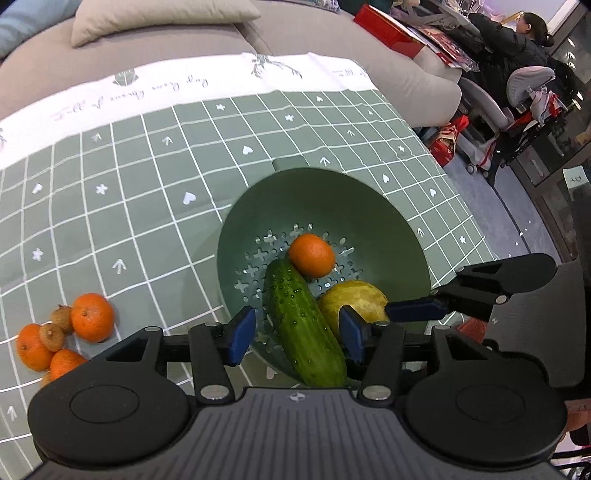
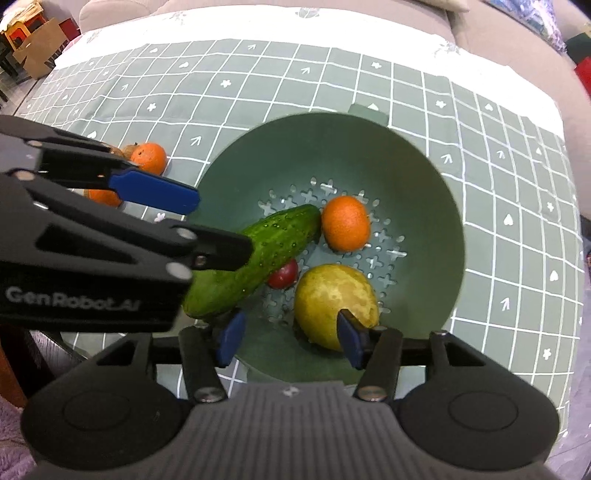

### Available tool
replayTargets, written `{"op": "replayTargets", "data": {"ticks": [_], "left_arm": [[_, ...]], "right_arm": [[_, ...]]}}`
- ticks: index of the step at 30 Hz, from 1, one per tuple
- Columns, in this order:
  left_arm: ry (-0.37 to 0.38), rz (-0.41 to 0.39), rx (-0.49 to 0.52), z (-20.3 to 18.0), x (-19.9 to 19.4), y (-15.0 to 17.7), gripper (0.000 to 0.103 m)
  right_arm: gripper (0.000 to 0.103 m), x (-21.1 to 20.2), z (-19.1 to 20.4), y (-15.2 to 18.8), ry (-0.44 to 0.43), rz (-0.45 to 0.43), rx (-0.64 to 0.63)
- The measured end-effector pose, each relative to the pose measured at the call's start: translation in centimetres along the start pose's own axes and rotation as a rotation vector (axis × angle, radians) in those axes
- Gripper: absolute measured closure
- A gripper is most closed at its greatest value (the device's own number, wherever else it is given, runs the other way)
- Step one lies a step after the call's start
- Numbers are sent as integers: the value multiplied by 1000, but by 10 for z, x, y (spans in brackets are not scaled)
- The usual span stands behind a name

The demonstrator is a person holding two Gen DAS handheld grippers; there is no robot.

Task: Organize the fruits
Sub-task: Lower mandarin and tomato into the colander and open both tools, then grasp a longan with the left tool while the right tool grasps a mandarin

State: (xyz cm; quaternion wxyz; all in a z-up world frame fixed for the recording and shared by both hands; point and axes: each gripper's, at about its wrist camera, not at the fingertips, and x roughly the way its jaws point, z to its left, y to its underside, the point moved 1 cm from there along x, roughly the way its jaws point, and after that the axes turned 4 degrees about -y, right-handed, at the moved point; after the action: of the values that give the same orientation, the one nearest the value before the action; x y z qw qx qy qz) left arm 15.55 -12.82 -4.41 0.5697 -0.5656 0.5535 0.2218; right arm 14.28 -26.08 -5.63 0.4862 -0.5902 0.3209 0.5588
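Note:
A green colander bowl (image 1: 369, 206) (image 2: 424, 177) sits on the checked cloth. In it lie a cucumber (image 1: 303, 325) (image 2: 258, 254), a tangerine (image 1: 312, 254) (image 2: 345, 223), a yellow-green pear (image 1: 354, 299) (image 2: 332, 295) and a small red fruit (image 2: 284, 275). My left gripper (image 1: 297, 330) is open over the bowl's near rim, its jaws on either side of the cucumber without touching it. My right gripper (image 2: 291, 338) is open and empty above the bowl's near edge, with the pear by its right finger. Several tangerines (image 1: 90, 315) (image 2: 149, 157) and small brown fruits (image 1: 55, 330) lie on the cloth left of the bowl.
The table wears a green checked cloth (image 1: 147, 184) (image 2: 517, 221) with a white border. A grey sofa with a cushion (image 1: 147, 22) stands behind it. A seated person (image 1: 517, 40) and chairs are at the far right. The table's right edge drops to the floor.

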Motion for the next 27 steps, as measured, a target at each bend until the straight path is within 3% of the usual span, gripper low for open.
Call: {"op": "replayTargets", "data": {"ticks": [5, 16, 27], "left_arm": [[-38, -31, 12, 0, -15, 4, 42], [-99, -111, -1, 13, -51, 17, 41], [-234, -183, -113, 69, -84, 36, 41]], "right_arm": [[30, -10, 3, 2, 49, -34, 4], [25, -42, 20, -6, 120, -170, 10], [25, -43, 77, -29, 46, -274, -32]]}}
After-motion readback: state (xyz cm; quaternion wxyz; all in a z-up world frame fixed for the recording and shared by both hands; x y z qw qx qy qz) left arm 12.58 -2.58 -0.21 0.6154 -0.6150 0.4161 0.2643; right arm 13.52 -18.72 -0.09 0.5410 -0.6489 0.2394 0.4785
